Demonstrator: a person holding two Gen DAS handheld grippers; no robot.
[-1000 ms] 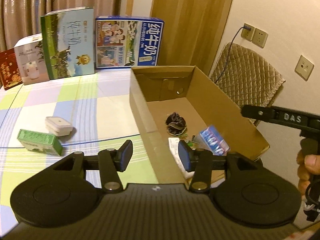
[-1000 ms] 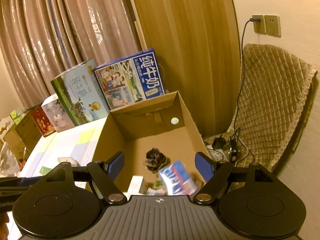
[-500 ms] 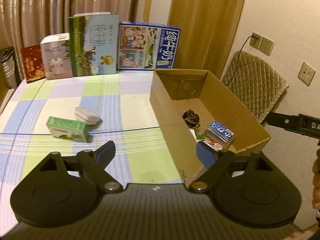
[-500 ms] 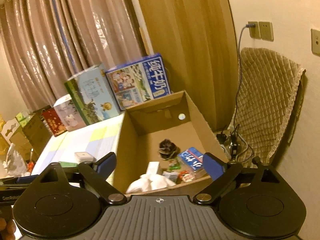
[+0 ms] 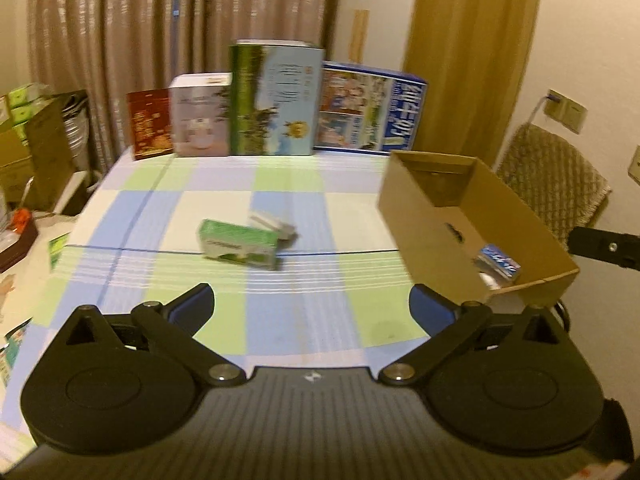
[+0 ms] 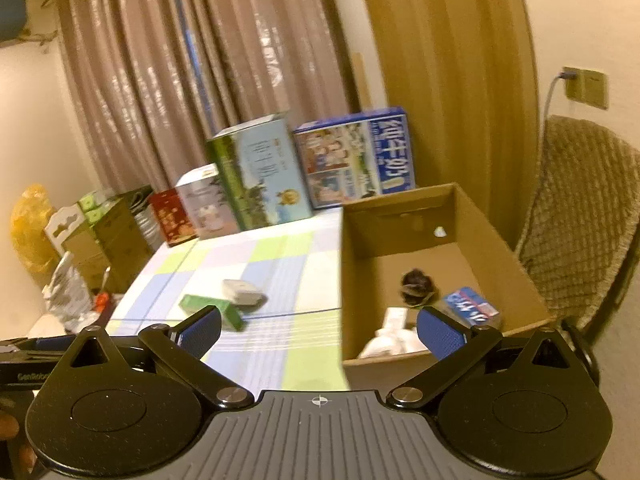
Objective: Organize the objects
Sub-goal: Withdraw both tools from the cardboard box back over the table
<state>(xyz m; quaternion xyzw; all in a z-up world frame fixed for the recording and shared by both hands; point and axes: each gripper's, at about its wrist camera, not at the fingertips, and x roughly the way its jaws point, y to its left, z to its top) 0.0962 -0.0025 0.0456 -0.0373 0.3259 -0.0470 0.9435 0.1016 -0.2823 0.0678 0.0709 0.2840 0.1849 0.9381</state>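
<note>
A table [image 5: 288, 184] covered in a pale checked cloth of green, blue and white fills the view. Near its middle lies a small green box [image 5: 239, 243], flat on its side, with white print too blurred to read. Touching its far right corner sits a small white case [image 5: 272, 224] with rounded edges; it may be a charger or earbud case, but the blur leaves that unclear.

At the table's right edge stands an open cardboard box [image 6: 472, 216]. Inside it lie a dark pinecone-like object [image 6: 416, 285], a blue packet [image 6: 472, 306] with white lettering, and some white items at the near end.

The left gripper [image 5: 311, 307] is low in front of the table; its blue-padded jaws are opening and stand wide apart with nothing between them. The right gripper [image 6: 318, 330] is near the cardboard box's near corner, its jaws likewise opening, wide apart and holding nothing.

Along the table's far edge a row of upright cartons [image 5: 276, 100] stands against brown curtains [image 5: 180, 20].
</note>
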